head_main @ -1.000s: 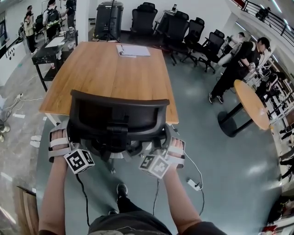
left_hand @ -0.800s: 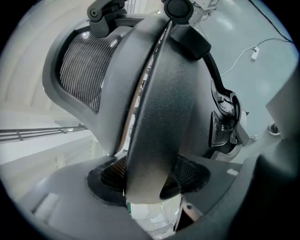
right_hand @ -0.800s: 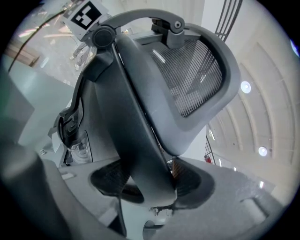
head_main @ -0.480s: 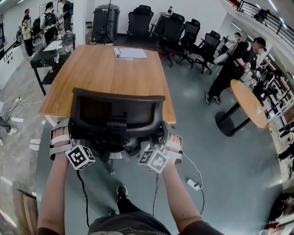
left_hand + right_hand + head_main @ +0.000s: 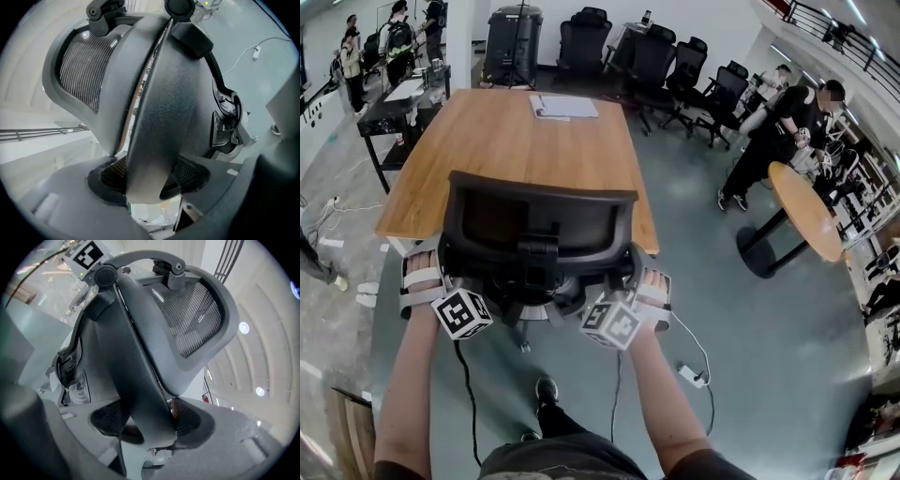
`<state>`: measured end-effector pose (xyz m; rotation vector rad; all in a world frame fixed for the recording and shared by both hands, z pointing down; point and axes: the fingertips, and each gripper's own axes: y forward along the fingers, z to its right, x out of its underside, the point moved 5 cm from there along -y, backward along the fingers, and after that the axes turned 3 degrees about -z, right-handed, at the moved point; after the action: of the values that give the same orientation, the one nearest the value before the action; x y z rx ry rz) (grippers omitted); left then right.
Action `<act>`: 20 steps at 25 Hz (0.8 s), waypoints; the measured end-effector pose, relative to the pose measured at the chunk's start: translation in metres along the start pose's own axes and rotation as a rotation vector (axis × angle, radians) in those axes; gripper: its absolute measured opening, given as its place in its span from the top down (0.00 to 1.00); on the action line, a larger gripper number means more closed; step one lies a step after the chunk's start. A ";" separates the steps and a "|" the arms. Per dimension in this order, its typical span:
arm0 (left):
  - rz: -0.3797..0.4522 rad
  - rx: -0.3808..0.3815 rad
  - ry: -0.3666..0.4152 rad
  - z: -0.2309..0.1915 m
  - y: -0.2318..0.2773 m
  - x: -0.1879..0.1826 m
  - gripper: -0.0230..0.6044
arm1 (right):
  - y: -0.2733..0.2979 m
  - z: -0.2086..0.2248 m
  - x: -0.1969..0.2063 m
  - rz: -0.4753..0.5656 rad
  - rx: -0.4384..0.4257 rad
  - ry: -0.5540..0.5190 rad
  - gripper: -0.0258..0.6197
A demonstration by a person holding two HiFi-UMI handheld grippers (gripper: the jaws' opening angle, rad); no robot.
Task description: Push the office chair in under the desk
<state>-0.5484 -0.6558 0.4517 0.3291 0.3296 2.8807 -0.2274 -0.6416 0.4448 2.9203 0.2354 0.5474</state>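
A black mesh-backed office chair (image 5: 539, 220) stands in front of the near edge of the wooden desk (image 5: 516, 141), its back towards me. My left gripper (image 5: 439, 272) is shut on the chair's left armrest (image 5: 159, 117), whose dark padded bar fills the gap between the ribbed pads. My right gripper (image 5: 639, 281) is shut on the right armrest (image 5: 140, 371) in the same way. Each gripper view looks along an armrest to the mesh backrest (image 5: 82, 70) (image 5: 192, 315). The seat and wheels are hidden under the backrest in the head view.
A paper pad (image 5: 564, 106) lies at the desk's far end. A power strip with cable (image 5: 689, 375) lies on the floor at the right. Farther right are a round wooden table (image 5: 806, 211) and people (image 5: 778, 131); black chairs (image 5: 675, 61) stand behind.
The chair has rolled a little towards the desk, with both grippers still on its armrests. Its backrest covers slightly more of the desk's near edge.
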 end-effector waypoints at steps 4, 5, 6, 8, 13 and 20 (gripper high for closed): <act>0.005 0.000 0.004 -0.001 0.007 -0.006 0.48 | 0.011 0.003 0.002 -0.011 -0.002 0.005 0.56; 0.006 -0.002 0.007 -0.001 0.009 -0.007 0.48 | 0.013 0.003 0.002 -0.011 -0.002 0.007 0.56; 0.008 -0.003 0.011 -0.002 0.010 -0.007 0.48 | 0.016 0.004 0.001 -0.010 -0.001 0.009 0.56; 0.014 -0.002 0.016 -0.003 0.012 -0.008 0.48 | 0.018 0.006 0.001 -0.010 -0.001 0.012 0.56; 0.018 -0.009 0.011 -0.006 0.014 -0.013 0.48 | 0.022 0.010 0.002 -0.009 0.006 0.013 0.56; 0.024 -0.016 0.012 -0.006 0.028 -0.012 0.47 | 0.028 0.006 -0.001 0.009 0.016 -0.002 0.56</act>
<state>-0.5435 -0.6865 0.4504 0.3154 0.3063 2.9083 -0.2221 -0.6703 0.4439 2.9391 0.2272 0.5470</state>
